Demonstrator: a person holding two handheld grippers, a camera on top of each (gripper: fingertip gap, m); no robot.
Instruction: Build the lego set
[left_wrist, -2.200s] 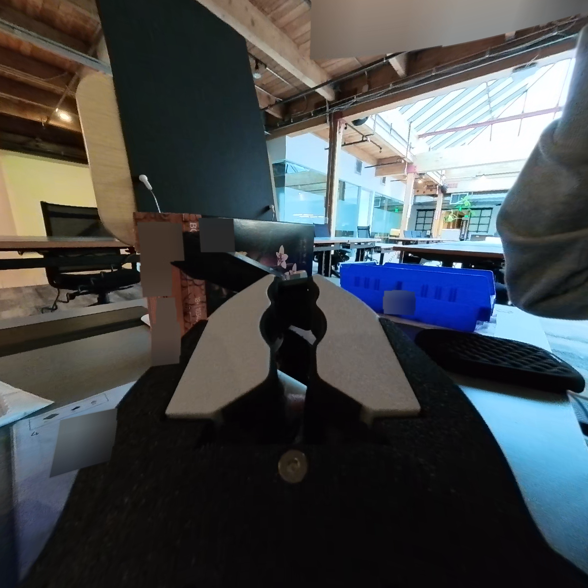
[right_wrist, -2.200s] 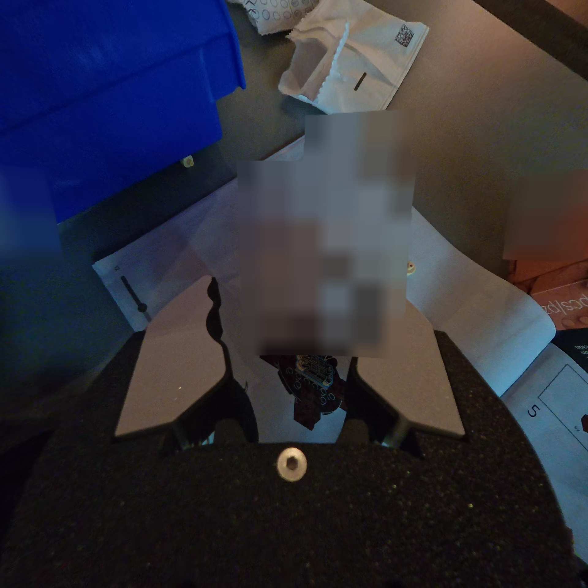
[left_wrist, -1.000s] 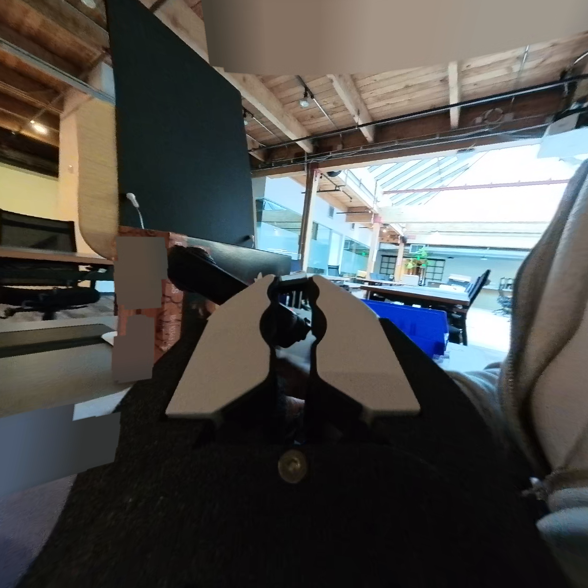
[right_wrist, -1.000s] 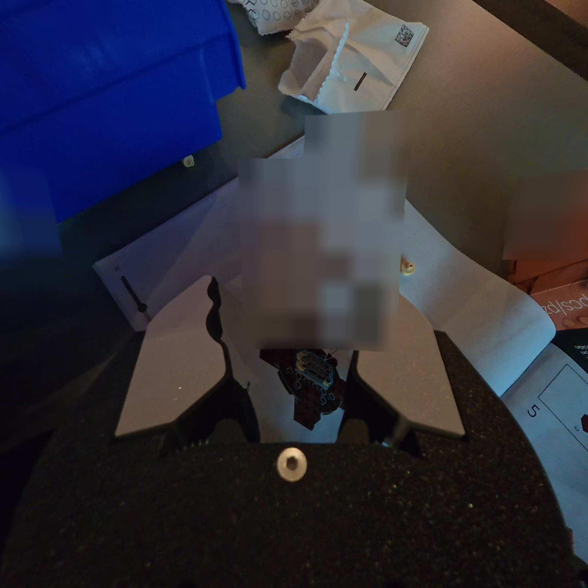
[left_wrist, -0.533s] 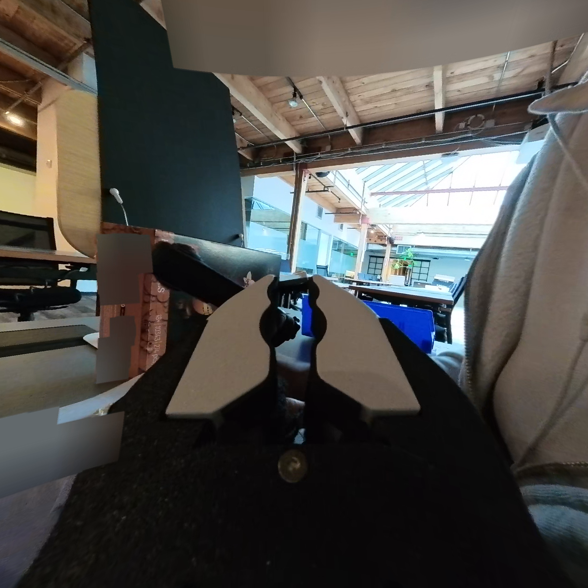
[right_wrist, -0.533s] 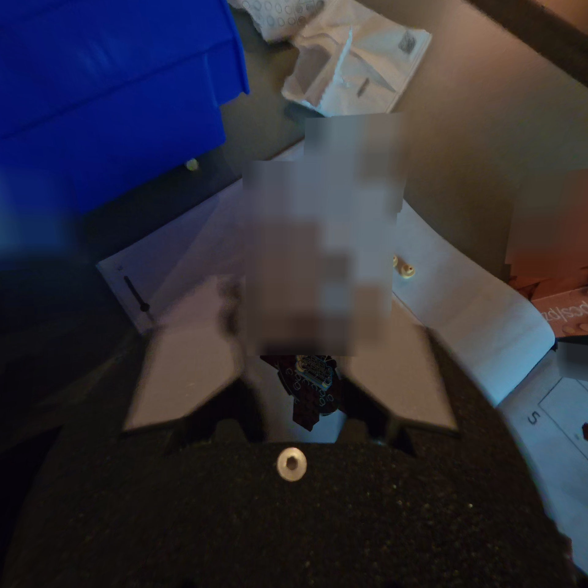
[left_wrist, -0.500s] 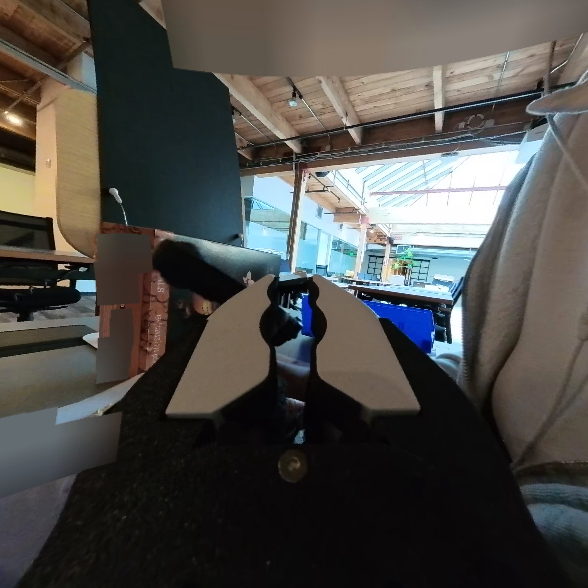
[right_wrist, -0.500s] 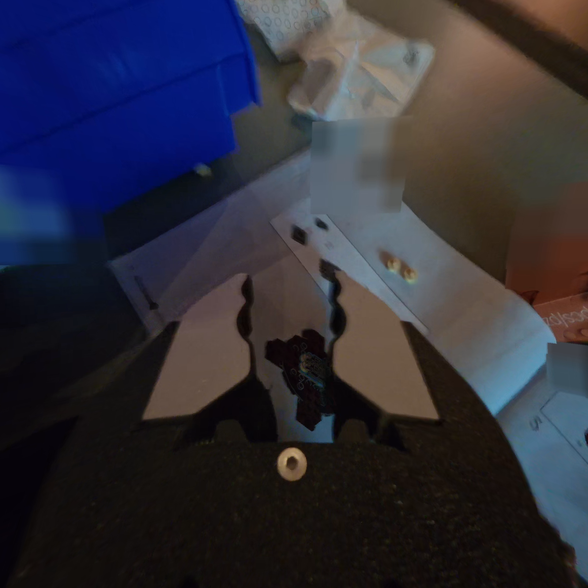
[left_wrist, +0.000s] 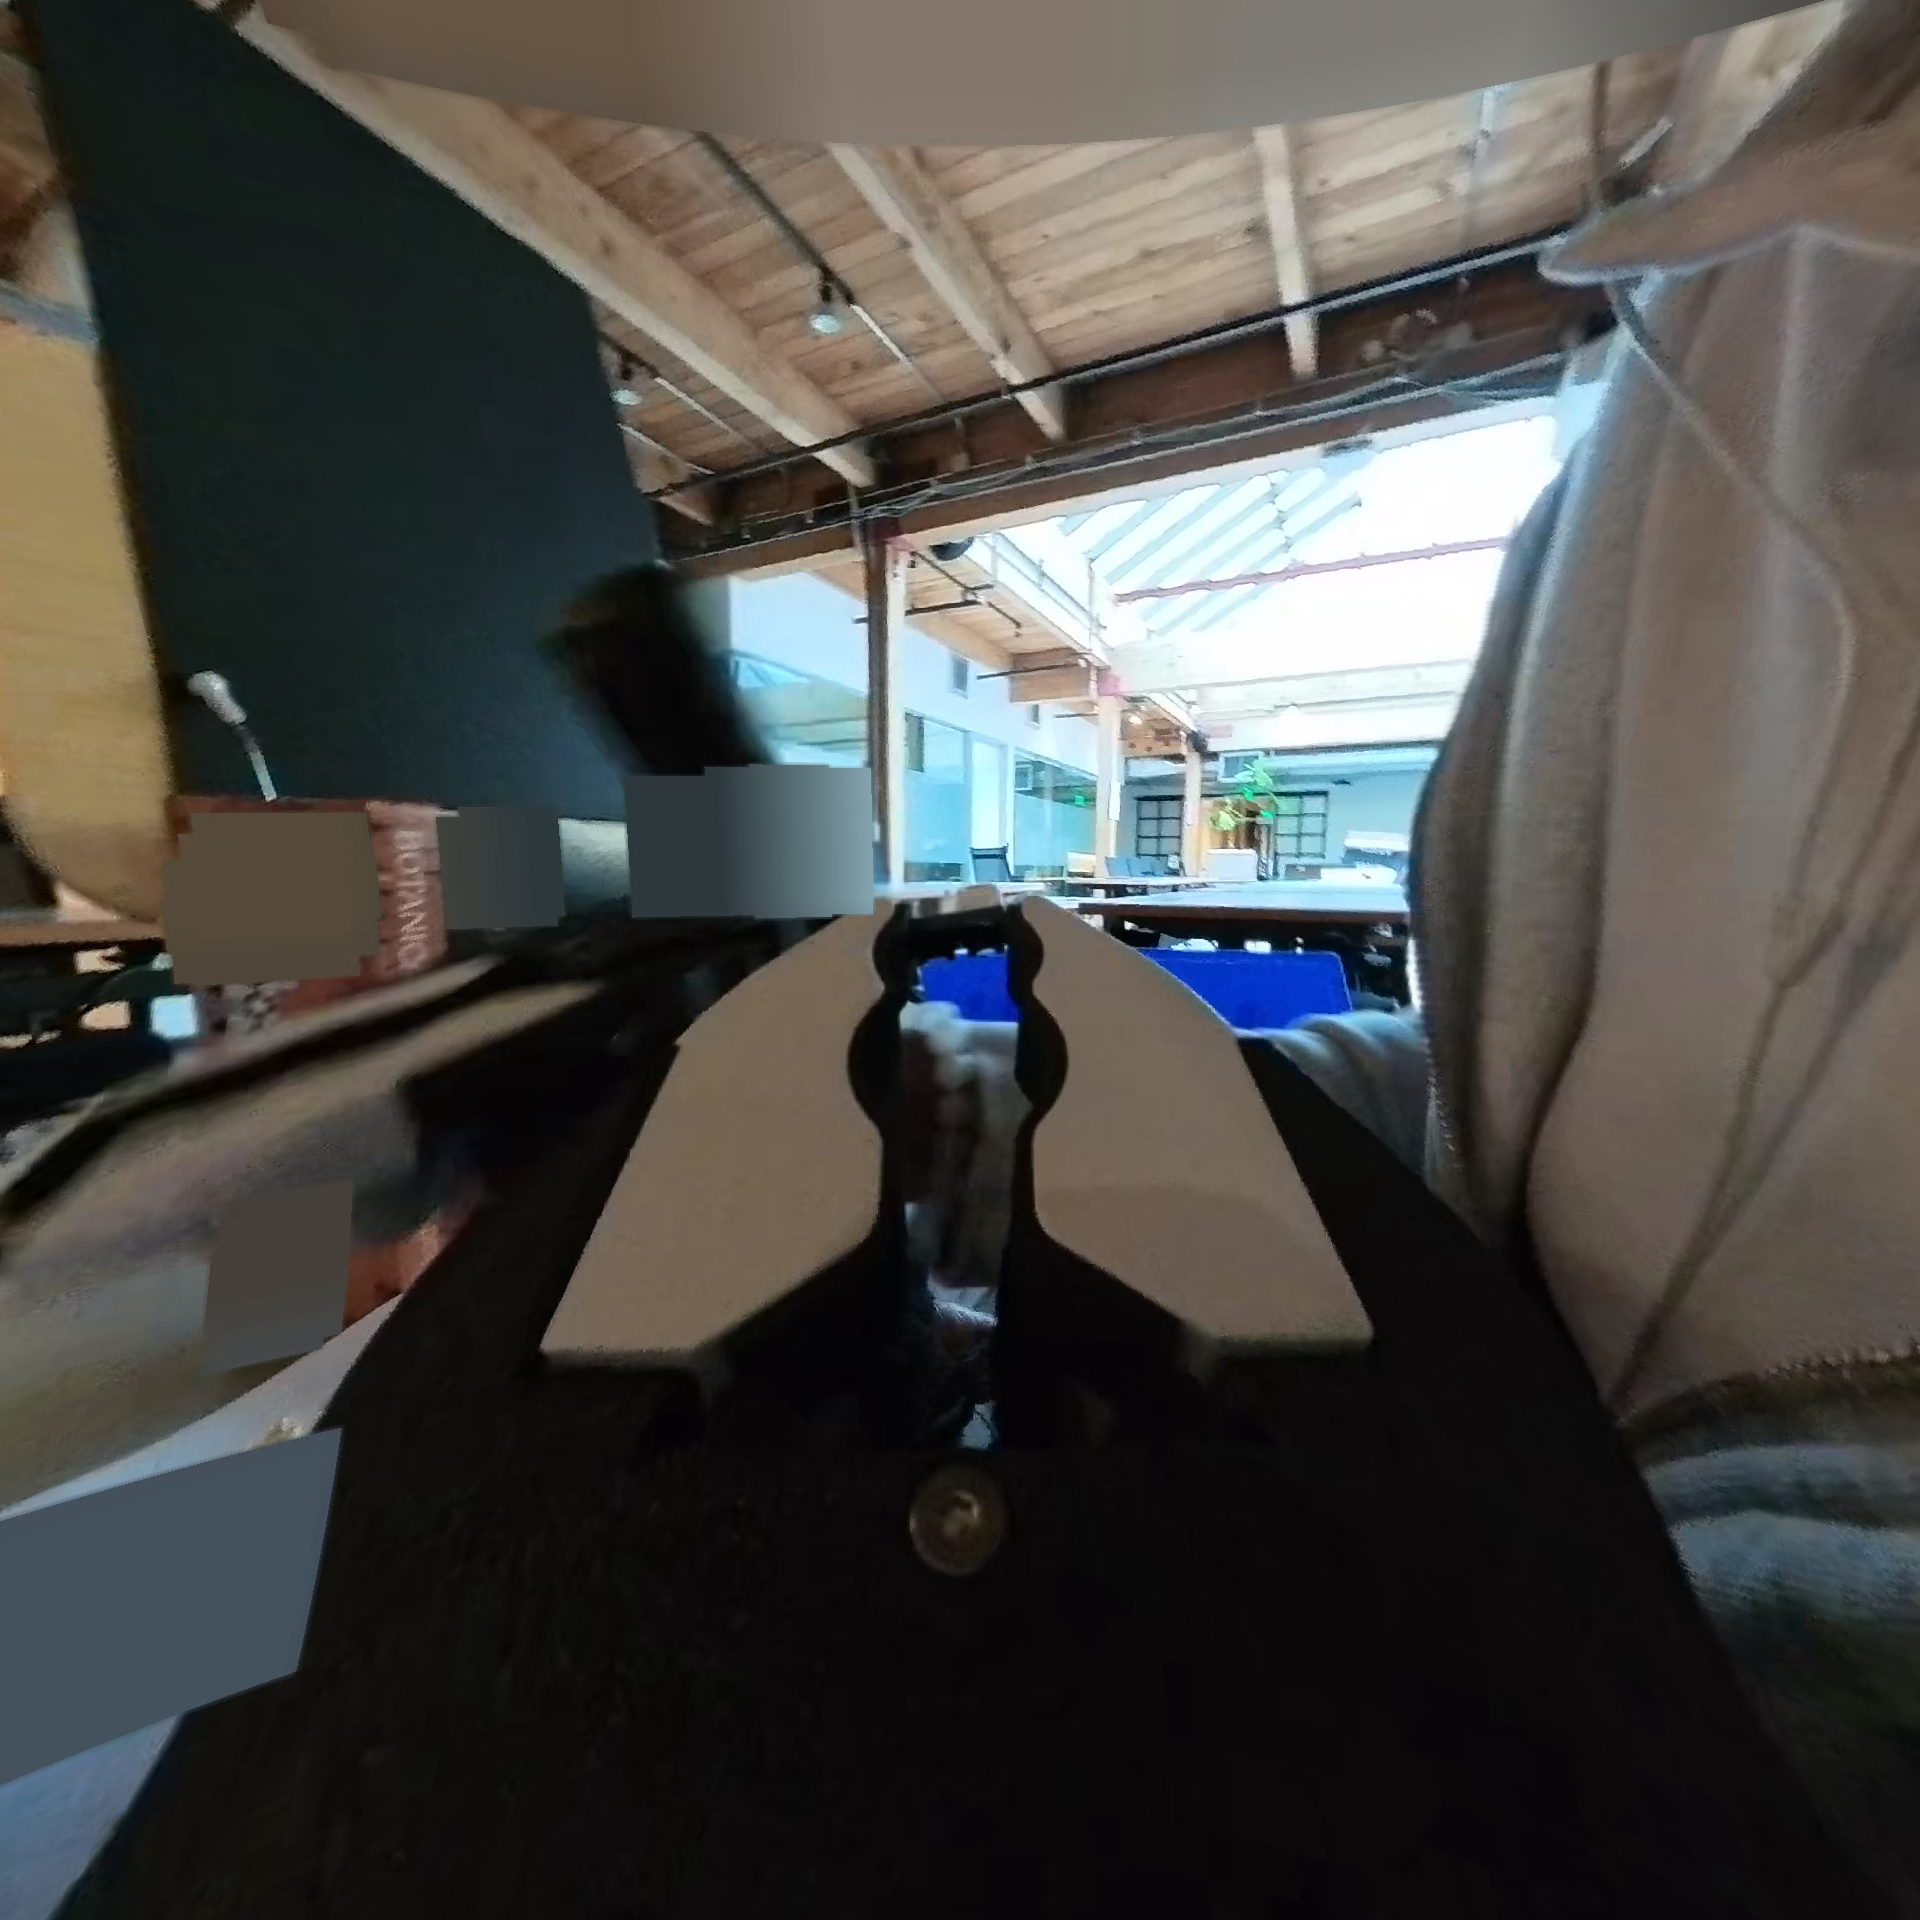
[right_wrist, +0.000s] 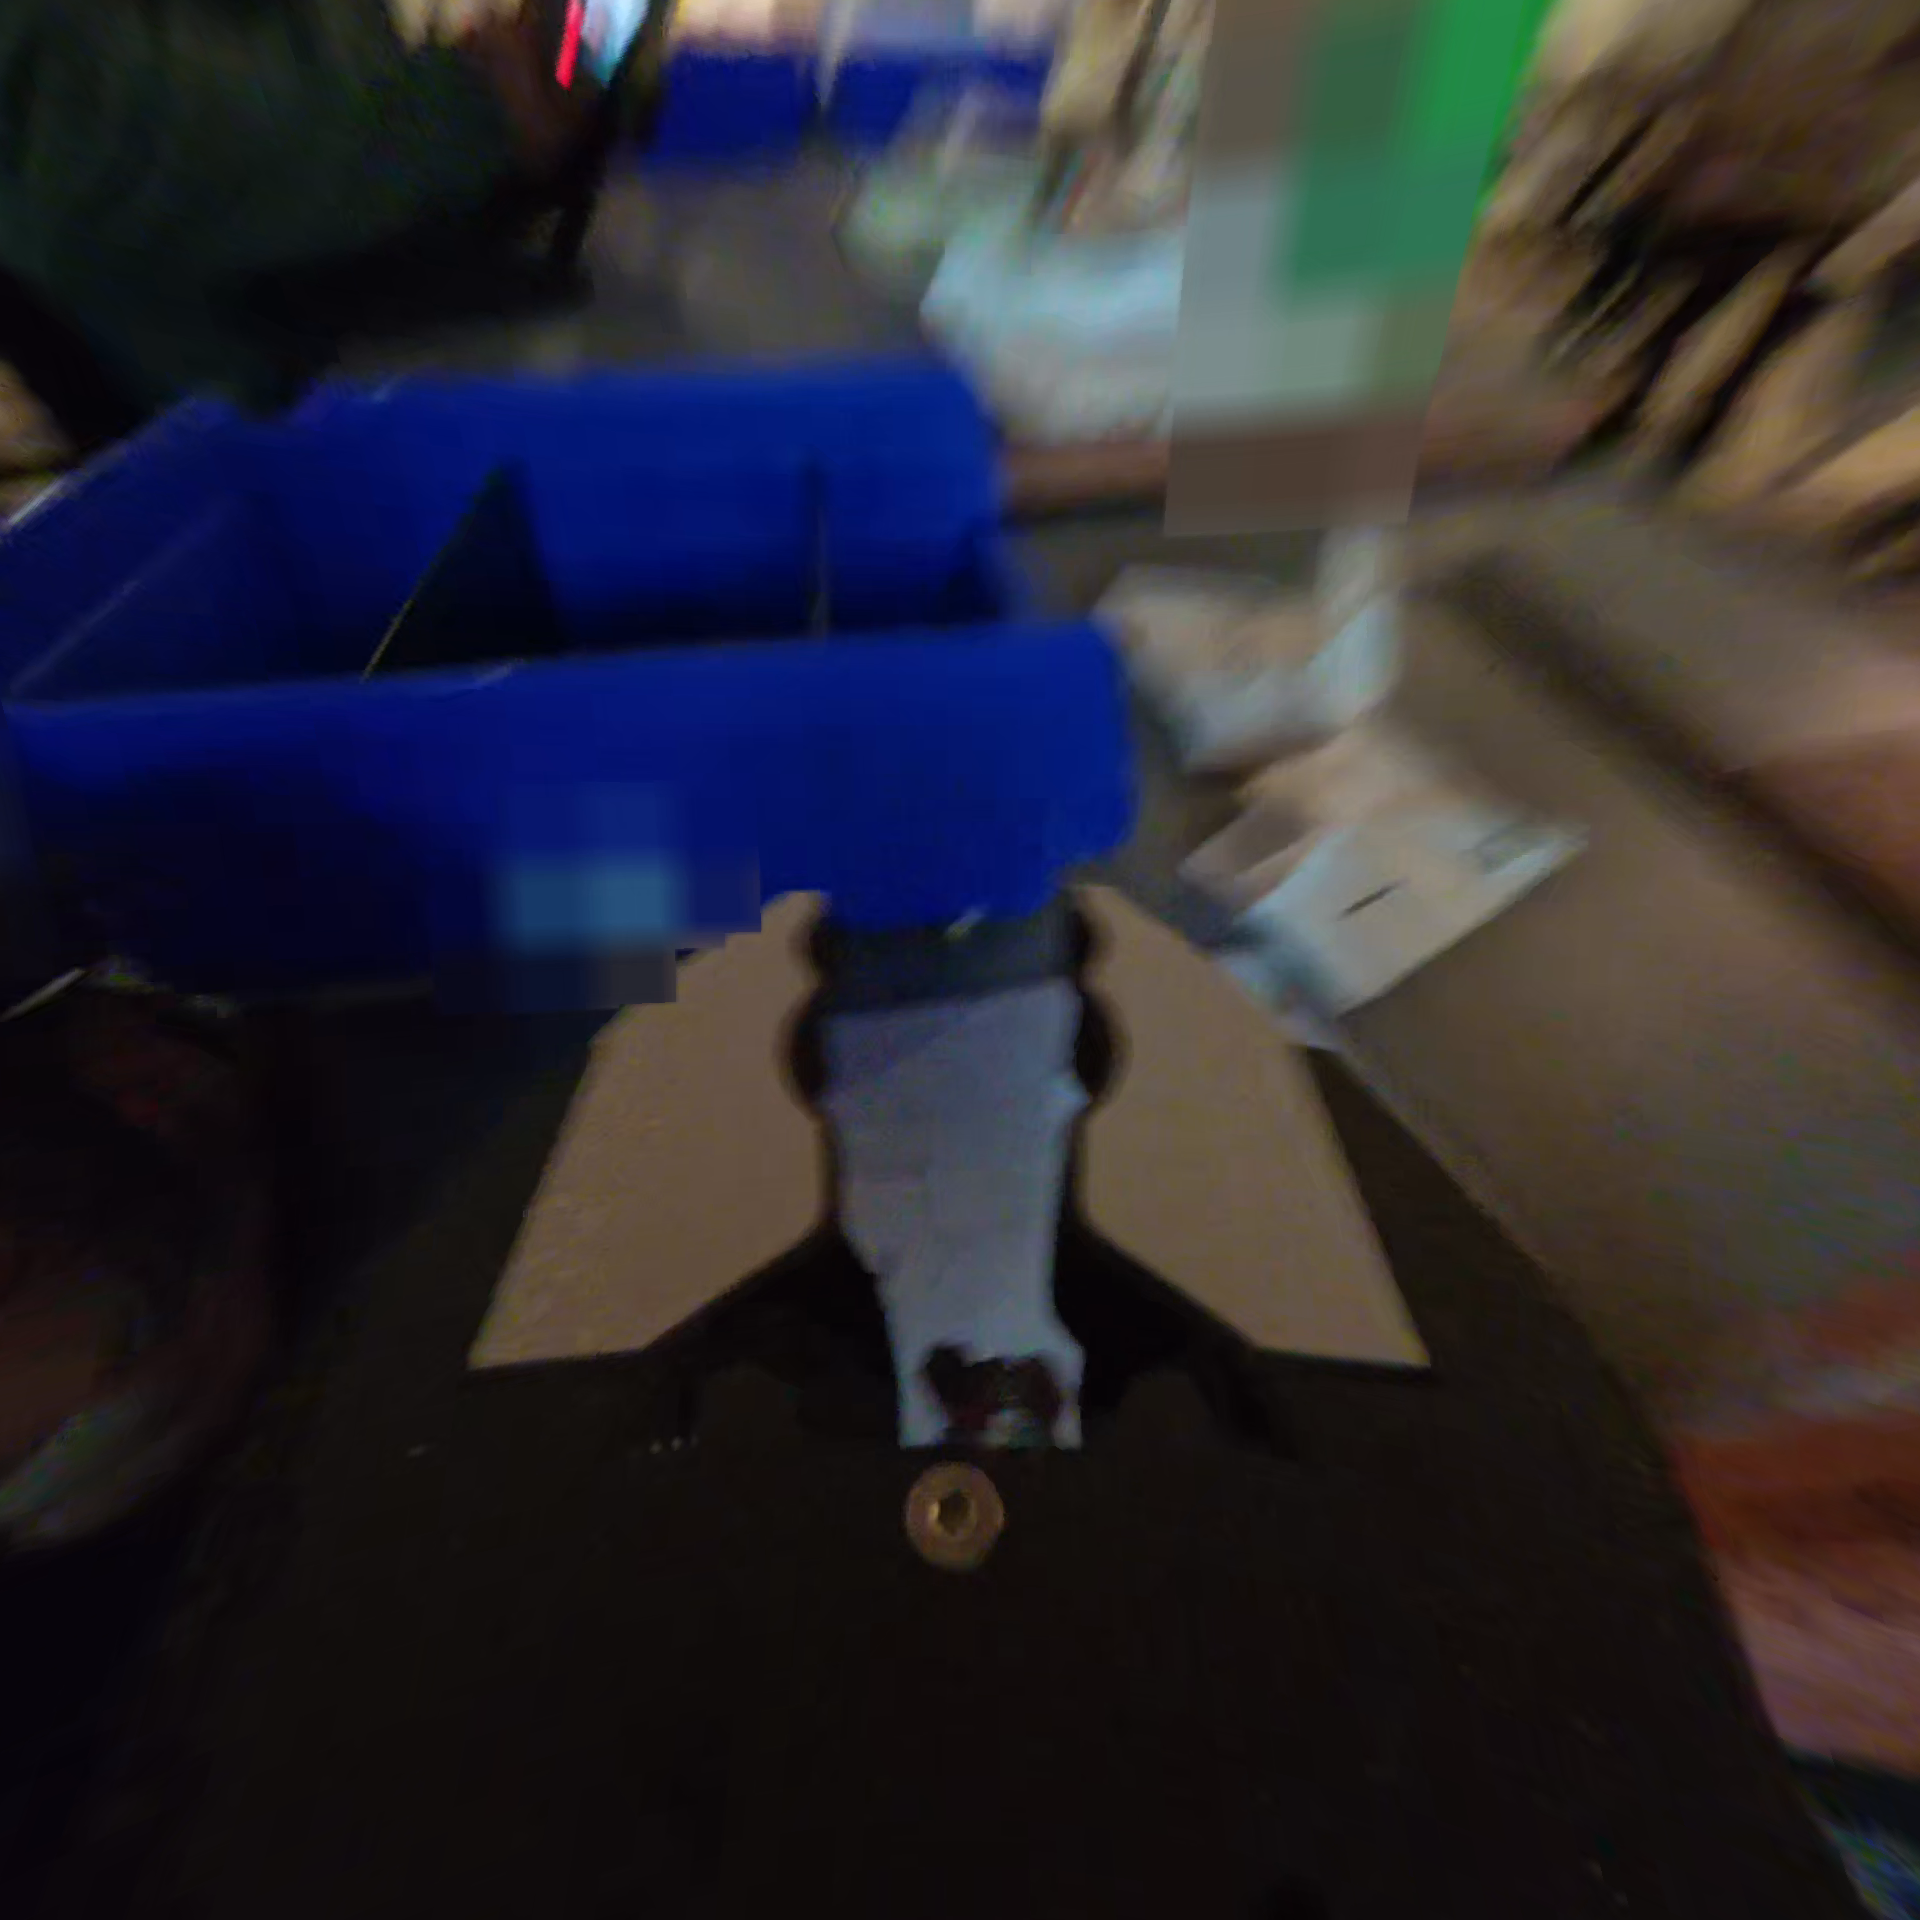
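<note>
My left gripper (left_wrist: 958, 914) is held up level above the table and is shut on a black tool (left_wrist: 958, 928) that spans its fingertips. A blurred black handle (left_wrist: 655, 675) rises to the upper left of the tips, and a mosaic patch hides where it joins. My right gripper (right_wrist: 948, 935) is blurred by motion, with its fingers partly apart over a white sheet (right_wrist: 945, 1143). A small dark red circuit board (right_wrist: 987, 1387) shows low between the fingers. I cannot tell whether the pads press on anything.
A blue divided bin (right_wrist: 582, 769) stands just beyond the right fingertips and also shows in the left wrist view (left_wrist: 1236, 977). A torn white packet (right_wrist: 1382, 894) lies to its right. A person's grey jacket (left_wrist: 1683, 831) fills the right side. A brown box (left_wrist: 405, 904) stands at the left. Some 15 cm of space lies between my two pairs of fingers.
The right jaws narrowed around the circuit board, then the right gripper swung upward fast, bringing the bin's side into view. The black handle at the left gripper swung up from the jaw notch.
</note>
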